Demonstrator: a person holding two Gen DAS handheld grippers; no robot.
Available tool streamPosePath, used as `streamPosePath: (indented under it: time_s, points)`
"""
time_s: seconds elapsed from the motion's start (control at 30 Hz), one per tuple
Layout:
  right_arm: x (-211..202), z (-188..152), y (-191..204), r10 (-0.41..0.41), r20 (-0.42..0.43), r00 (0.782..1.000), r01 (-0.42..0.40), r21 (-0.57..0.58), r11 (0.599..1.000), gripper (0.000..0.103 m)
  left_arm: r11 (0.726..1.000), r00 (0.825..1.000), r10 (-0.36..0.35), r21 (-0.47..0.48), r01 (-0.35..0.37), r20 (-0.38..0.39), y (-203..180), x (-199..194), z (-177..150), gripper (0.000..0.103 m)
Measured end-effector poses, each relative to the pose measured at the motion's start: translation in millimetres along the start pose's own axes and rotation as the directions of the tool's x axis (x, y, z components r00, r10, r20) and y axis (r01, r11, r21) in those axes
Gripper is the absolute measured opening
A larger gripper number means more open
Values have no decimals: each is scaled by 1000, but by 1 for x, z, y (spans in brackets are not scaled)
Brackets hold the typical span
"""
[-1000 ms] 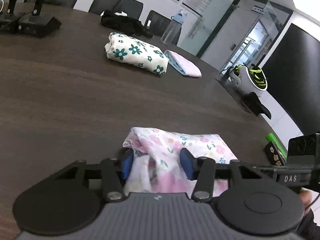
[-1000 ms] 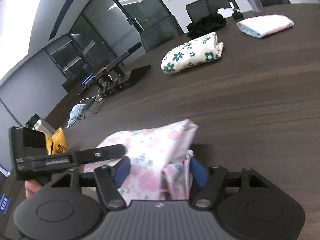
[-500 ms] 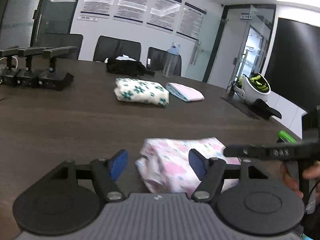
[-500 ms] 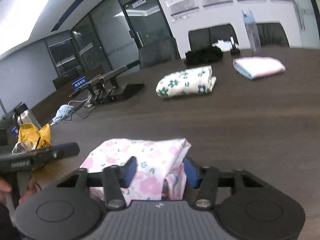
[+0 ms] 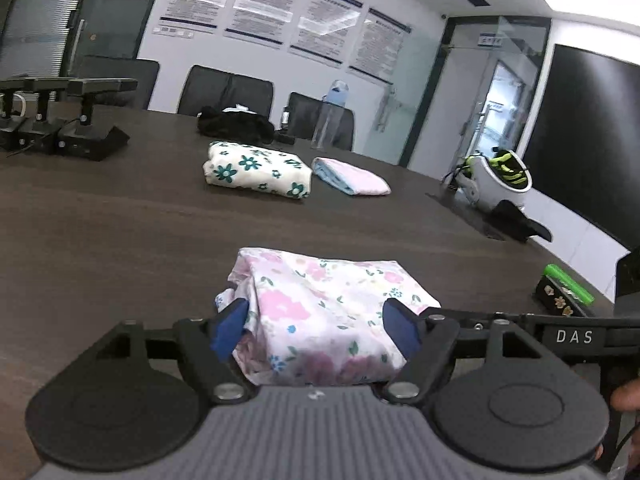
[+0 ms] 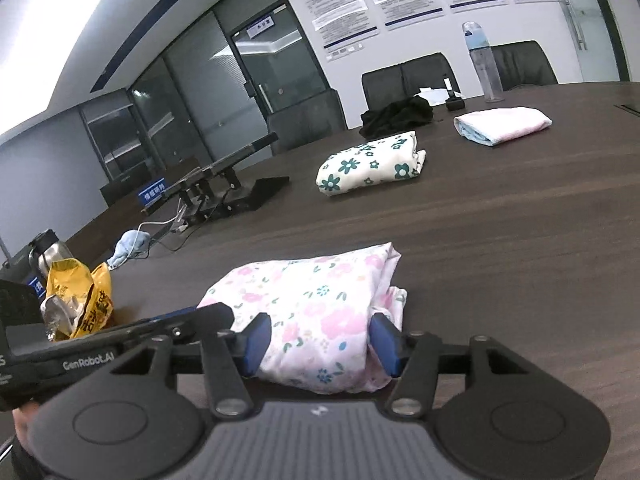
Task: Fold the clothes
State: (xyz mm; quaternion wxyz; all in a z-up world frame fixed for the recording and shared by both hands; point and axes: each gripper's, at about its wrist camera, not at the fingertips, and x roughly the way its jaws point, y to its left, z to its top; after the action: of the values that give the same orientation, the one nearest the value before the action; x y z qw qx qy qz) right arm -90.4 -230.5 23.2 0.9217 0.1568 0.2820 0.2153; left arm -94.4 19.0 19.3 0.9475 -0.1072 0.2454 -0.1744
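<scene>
A folded pink floral garment (image 5: 332, 296) lies as a compact bundle on the dark wooden table (image 5: 120, 240). My left gripper (image 5: 315, 328) straddles its near end. The jaws are opening, with the blue pads at the bundle's two sides and not squeezing it. In the right wrist view the same bundle (image 6: 316, 300) sits between the pads of my right gripper (image 6: 320, 342). Those jaws are also opening, and the cloth fills the gap between them. Farther back lie a folded cream cloth with green flowers (image 5: 256, 170) and a folded pink and blue cloth (image 5: 352, 176).
A black garment (image 5: 234, 124) and a water bottle (image 5: 334, 120) stand at the far edge before office chairs. Microphone stands (image 5: 80, 136) sit at the far left. A yellow snack bag (image 6: 80, 300) and a steel flask (image 6: 48, 252) are near the bundle's left side.
The left jaws went from pinching a fold of the floral cloth to standing wide around the bundle. The right jaws squeezed in, then widened. Both views tilted up.
</scene>
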Motion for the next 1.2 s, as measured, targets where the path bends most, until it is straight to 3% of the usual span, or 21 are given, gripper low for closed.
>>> streamPosePath:
  time_s: [0.17,0.33,0.5,0.6,0.67,0.7,0.73,0.77,0.8,0.83,0.87,0.9,0.93,1.0,1.2]
  points:
    - [3,-9,-6,15,11,1000,-15,55,998,57,999,1000,-18,-46,17,-21,1,9,-5,69]
    - [11,-13,3,16,27,1000,-18,47,999,57,994,999,-28,-106,24,-43,9,16,-3,40]
    - [6,-10,-9,36,40,999,-39,85,996,57,966,992,-108,-244,90,-62,36,18,-1,40]
    - [12,-10,-11,64,22,998,-66,113,991,56,959,991,-116,-268,92,-74,39,21,-2,36]
    - [17,-11,-9,92,16,996,-93,124,988,51,954,989,-121,-285,93,-82,41,23,-2,32]
    - [20,-12,-7,93,13,996,-94,118,989,42,952,989,-123,-292,93,-86,42,25,-2,31]
    - [22,-12,-6,82,4,997,-82,116,990,30,952,989,-122,-293,92,-88,43,25,-1,32]
    - [25,-11,-7,70,-8,997,-69,120,990,28,953,987,-132,-285,102,-89,44,23,1,33]
    - [25,-10,-10,75,-17,997,-72,134,988,28,957,988,-133,-268,106,-82,43,20,3,42]
    - [23,-10,-13,83,-18,996,-80,147,986,30,964,991,-121,-244,103,-61,42,14,5,60]
    - [19,-8,-14,75,-8,997,-72,146,987,30,970,994,-100,-226,89,-37,43,8,9,68]
    - [13,-6,-14,57,6,998,-58,138,989,41,975,997,-80,-210,74,-17,43,3,12,77]
    - [10,-4,-15,37,16,999,-39,128,991,60,977,998,-59,-206,53,-20,46,4,16,78]
    - [9,3,-16,-3,19,1000,1,103,995,74,972,998,-53,-230,42,-43,52,13,21,78]
    - [38,15,-16,-11,-68,998,15,59,998,73,965,994,-41,-263,12,-104,56,36,18,68]
